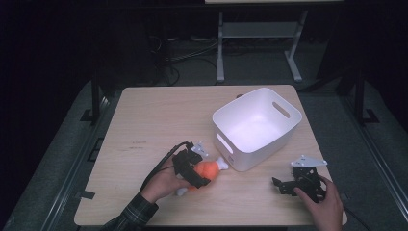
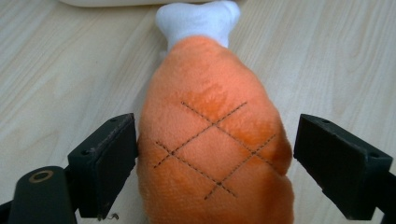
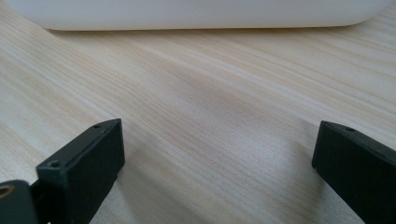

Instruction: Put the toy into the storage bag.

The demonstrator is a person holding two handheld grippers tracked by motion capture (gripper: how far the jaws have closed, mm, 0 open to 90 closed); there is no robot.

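While the right gripper [image 1: 284, 185] rests spread and empty at lower right, the left gripper [image 1: 195, 169], jaws wide, straddles the orange plush drumstick [image 1: 209, 170] at centre on the table [image 1: 144, 120], white bin [image 1: 257, 127] beyond.

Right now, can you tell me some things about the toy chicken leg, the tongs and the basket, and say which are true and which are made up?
1. The orange plush drumstick lies on the wooden table. True.
2. The drumstick is inside the white basket. False: it lies on the table beside the basket, its white bone end toward it.
3. The left tongs sit around the drumstick with their jaws apart. True: one jaw is at the plush, the other has a gap.
4. The right tongs hold a toy. False: their jaws are open with bare table between them.
5. The basket is tipped over on its side. False: it stands upright, opening facing up.
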